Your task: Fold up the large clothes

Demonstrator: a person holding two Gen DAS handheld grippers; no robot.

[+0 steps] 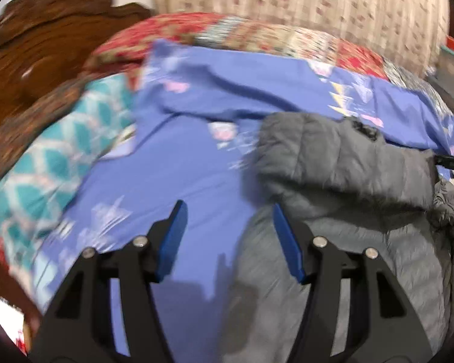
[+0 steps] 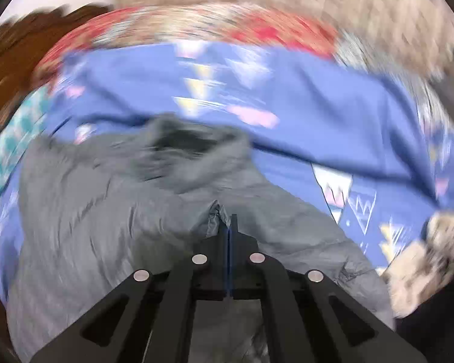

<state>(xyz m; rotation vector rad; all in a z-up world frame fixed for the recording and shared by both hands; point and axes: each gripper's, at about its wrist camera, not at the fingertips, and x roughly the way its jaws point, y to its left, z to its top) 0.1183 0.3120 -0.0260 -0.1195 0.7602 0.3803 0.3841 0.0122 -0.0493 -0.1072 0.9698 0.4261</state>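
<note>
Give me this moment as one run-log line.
step: folding grey puffer jacket | left claw: open, empty, over jacket edge | right claw: shut on jacket fabric | surface: blue patterned sheet | views: blurred

Grey jacket (image 1: pixel 342 187): quilted synthetic shell, faint sheen, fuzzy trim along the hood edge. Blue sheet (image 1: pixel 190 169): smooth matt woven cloth, printed. Teal-patterned cloth (image 1: pixel 45 163): soft, matt. Headboard (image 1: pixel 36 48): carved wood, dark glossy varnish. Left gripper (image 1: pixel 228 239): matt black plastic arms, blue pads (image 1: pixel 174 242), bright metal pins.
</note>
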